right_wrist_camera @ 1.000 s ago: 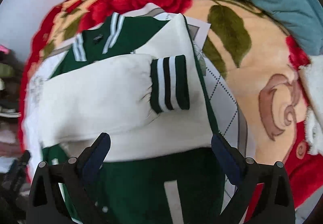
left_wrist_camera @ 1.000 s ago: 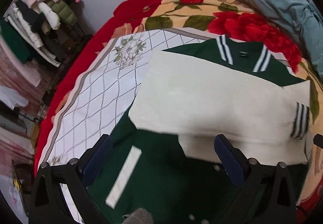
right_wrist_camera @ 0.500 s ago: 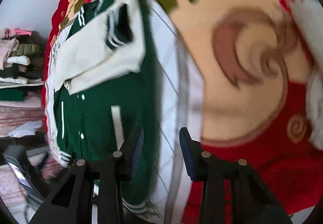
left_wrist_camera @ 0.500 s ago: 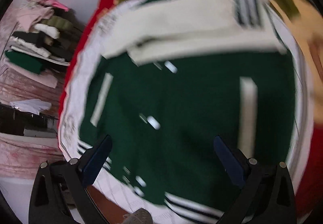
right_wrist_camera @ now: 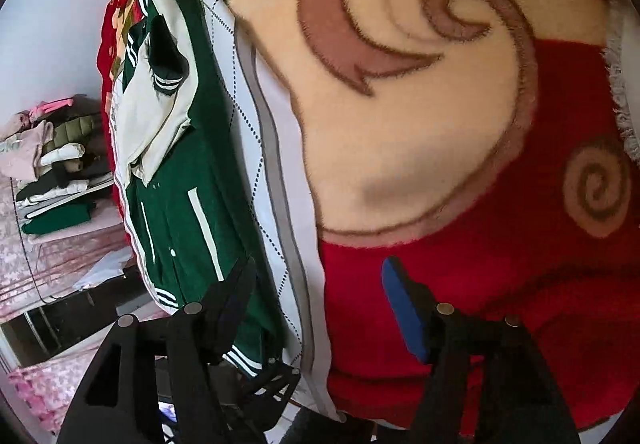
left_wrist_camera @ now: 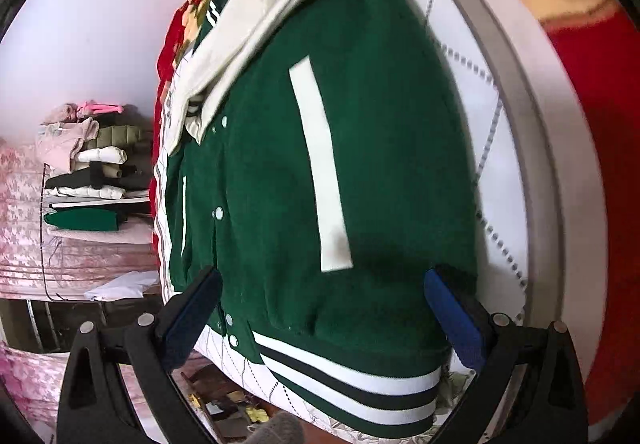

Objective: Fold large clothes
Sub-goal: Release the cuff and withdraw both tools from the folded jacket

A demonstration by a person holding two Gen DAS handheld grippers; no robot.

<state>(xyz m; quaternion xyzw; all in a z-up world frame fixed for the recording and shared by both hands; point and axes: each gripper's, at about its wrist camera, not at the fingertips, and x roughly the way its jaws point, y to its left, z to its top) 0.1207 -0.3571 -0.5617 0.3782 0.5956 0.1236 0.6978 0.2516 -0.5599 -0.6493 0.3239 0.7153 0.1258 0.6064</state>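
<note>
A green varsity jacket [left_wrist_camera: 360, 171] with cream sleeves [left_wrist_camera: 244, 43] folded across its chest lies on a white quilted mat [left_wrist_camera: 532, 179] on the bed. Its striped hem [left_wrist_camera: 352, 384] is nearest me. My left gripper [left_wrist_camera: 324, 308] is open and empty, its fingers straddling the hem's right part just above it. In the right wrist view the jacket [right_wrist_camera: 180, 179] lies at the left. My right gripper [right_wrist_camera: 320, 308] is open and empty over the mat's right border [right_wrist_camera: 280, 179] and the red blanket. The left gripper's black frame [right_wrist_camera: 260, 384] shows below the hem.
A red and cream floral blanket [right_wrist_camera: 460, 123] covers the bed to the right of the mat. A stack of folded clothes [left_wrist_camera: 88, 171] sits on a shelf at the left, beyond the bed's edge. The floor shows below the bed's near edge.
Both grippers pulled back from the folded sleeves toward the jacket's hem. The right gripper narrowed, then opened wider, and swung right over the blanket. The jacket has not moved.
</note>
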